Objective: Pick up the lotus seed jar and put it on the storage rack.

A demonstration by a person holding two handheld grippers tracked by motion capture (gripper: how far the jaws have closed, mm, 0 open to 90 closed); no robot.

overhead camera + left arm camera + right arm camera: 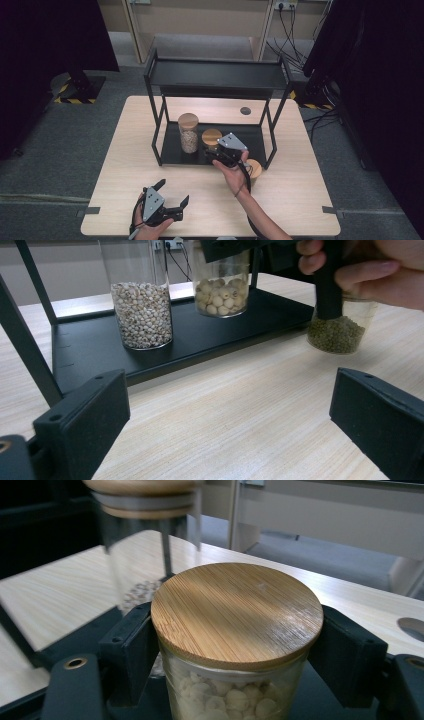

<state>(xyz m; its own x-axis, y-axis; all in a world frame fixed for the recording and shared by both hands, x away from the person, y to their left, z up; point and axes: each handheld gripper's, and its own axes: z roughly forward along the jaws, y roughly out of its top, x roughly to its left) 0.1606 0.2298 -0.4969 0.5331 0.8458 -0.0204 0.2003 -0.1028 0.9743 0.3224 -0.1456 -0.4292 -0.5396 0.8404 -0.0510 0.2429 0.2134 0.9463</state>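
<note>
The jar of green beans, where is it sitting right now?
In the high view the jar of green beans stands on the table, just outside the black rack's front right corner, beside the right gripper.

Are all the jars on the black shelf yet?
Not yet. The tall grain jar already stands on the rack's bottom shelf. The right gripper has its jaws shut on the short jar there. The green bean jar still sits on the table. The left gripper waits open.
</note>
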